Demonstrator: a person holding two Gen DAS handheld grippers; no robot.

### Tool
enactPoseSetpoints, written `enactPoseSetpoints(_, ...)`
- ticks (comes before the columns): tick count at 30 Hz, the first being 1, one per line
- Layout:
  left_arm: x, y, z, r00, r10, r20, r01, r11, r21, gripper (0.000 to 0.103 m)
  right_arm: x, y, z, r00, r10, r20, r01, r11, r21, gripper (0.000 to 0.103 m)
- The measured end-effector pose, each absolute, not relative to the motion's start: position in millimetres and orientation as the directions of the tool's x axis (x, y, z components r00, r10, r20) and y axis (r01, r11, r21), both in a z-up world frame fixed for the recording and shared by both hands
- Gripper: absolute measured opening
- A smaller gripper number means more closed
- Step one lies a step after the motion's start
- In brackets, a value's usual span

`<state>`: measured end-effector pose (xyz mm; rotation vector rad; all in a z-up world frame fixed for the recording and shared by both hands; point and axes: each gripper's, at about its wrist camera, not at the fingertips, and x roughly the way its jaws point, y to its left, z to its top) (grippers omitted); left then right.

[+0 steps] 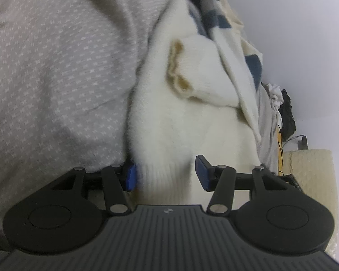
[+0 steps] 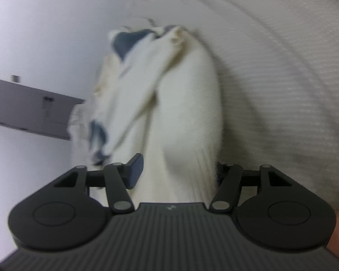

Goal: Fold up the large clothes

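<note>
Left wrist: patterned bedding (image 1: 56, 79), right wrist: wall shelf (image 2: 29, 108)

Background: plain pale wall (image 1: 305, 45) behind a bed covered in grey dotted bedding (image 1: 56, 79), a cream textured block (image 1: 309, 169) at the bed's far edge, and a grey shelf (image 2: 29, 108) on the wall; lighting soft, even.

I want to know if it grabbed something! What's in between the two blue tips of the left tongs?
In the left wrist view, the ribbed cuff of the fluffy white sweater lies between the fingertips of the left tongs.
</note>
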<state>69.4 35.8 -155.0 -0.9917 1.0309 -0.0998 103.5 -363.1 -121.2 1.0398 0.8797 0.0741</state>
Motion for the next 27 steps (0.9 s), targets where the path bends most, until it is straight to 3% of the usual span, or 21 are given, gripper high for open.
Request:
enactPoseSetpoints(1, 69.6, 37.8, -157.8, 0.547, -0.502, -0.67, -0.366, 0.576, -0.731, 0.058, 105.1, -361.4, -123.1, 0.658, 0.425, -0.622, 0.354, 0.555, 0.753, 0.047)
enactPoseSetpoints(4, 76.8, 39.2, -164.9, 0.552, -0.508, -0.661, -0.384, 0.548, -0.743, 0.056, 111.3, -352.8, -129.7, 0.619, 0.418, -0.665, 0.363, 0.598, 0.715, 0.029)
enactPoseSetpoints(6, 76.3, 39.8, -163.9, 0.558, -0.49, -0.669, -0.39, 0.557, -0.733, 0.044, 110.6, -352.6, -129.3, 0.632, 0.425, -0.648, 0.347, 0.593, 0.727, 0.024)
enactPoseSetpoints(7, 76.4, 41.8, -162.5, 0.558, -0.476, -0.68, -0.395, 0.568, -0.722, 0.031, 109.1, -354.8, -127.4, 0.644, 0.428, -0.634, 0.337, 0.585, 0.738, 0.021)
enactPoseSetpoints(8, 75.7, 44.1, -161.9, 0.559, -0.469, -0.683, -0.4, 0.569, -0.718, 0.023, 107.4, -356.7, -125.1, 0.66, 0.437, -0.611, 0.32, 0.572, 0.755, 0.02)
enactPoseSetpoints(11, 70.3, 54.4, -151.1, 0.627, -0.474, -0.618, -0.356, 0.531, -0.769, 0.014, 99.3, -362.6, -114.7, 0.715, 0.466, -0.522, 0.243, 0.534, 0.81, 0.018)
enactPoseSetpoints(18, 47.3, 79.0, -104.7, 0.788, -0.486, -0.379, -0.165, 0.427, -0.889, 0.011, 85.6, -375.2, -91.1, 0.8, 0.494, -0.342, 0.096, 0.457, 0.884, 0.016)
enactPoseSetpoints(27, 10.3, 98.9, -57.7, 0.844, -0.49, -0.219, -0.017, 0.383, -0.924, 0.008, 60.5, -378.1, -55.7, 0.786, 0.572, -0.233, -0.066, 0.452, 0.889, 0.016)
